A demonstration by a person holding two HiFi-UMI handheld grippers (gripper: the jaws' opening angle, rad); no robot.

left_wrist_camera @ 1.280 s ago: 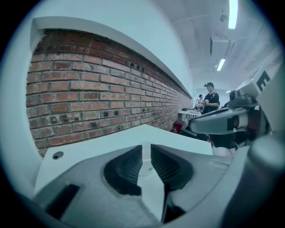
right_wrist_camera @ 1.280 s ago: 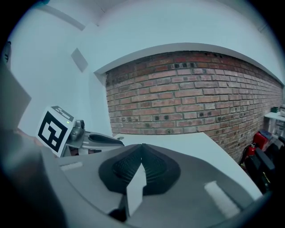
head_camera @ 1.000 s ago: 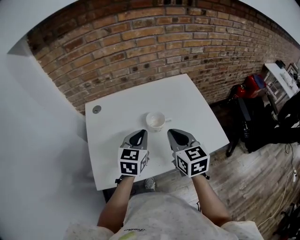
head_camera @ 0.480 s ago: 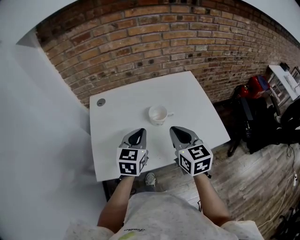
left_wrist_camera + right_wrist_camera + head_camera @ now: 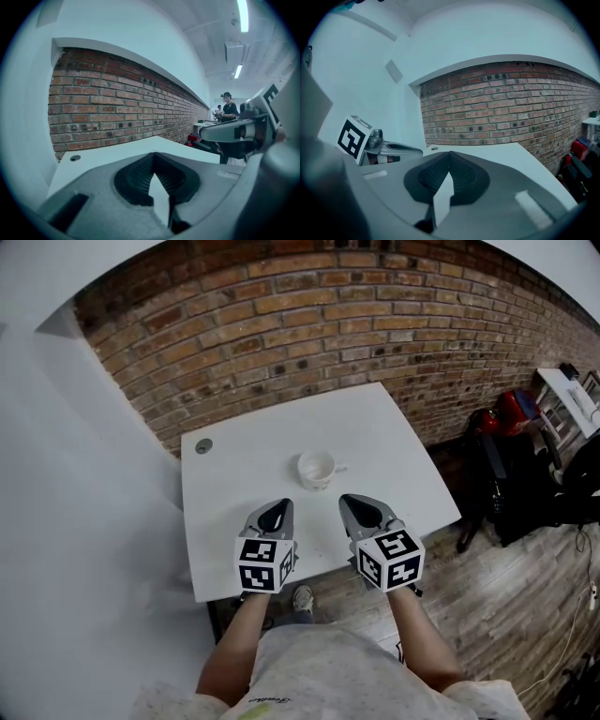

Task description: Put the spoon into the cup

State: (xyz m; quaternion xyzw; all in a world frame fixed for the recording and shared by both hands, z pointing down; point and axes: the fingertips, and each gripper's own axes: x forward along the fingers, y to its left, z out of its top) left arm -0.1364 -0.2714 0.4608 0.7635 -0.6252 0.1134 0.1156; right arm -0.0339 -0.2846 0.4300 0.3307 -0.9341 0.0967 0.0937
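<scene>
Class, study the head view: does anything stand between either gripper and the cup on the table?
Nothing visible does. Only bare table lies between the left gripper, the right gripper and the cup. The small grey disc sits near the table's far left corner, well off both paths.

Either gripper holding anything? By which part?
Nothing held. The left gripper and right gripper are both shut and empty, short of the cup.

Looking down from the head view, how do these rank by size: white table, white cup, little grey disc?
1. White square table
2. White round cup
3. Small grey disc near the table's corner
</scene>
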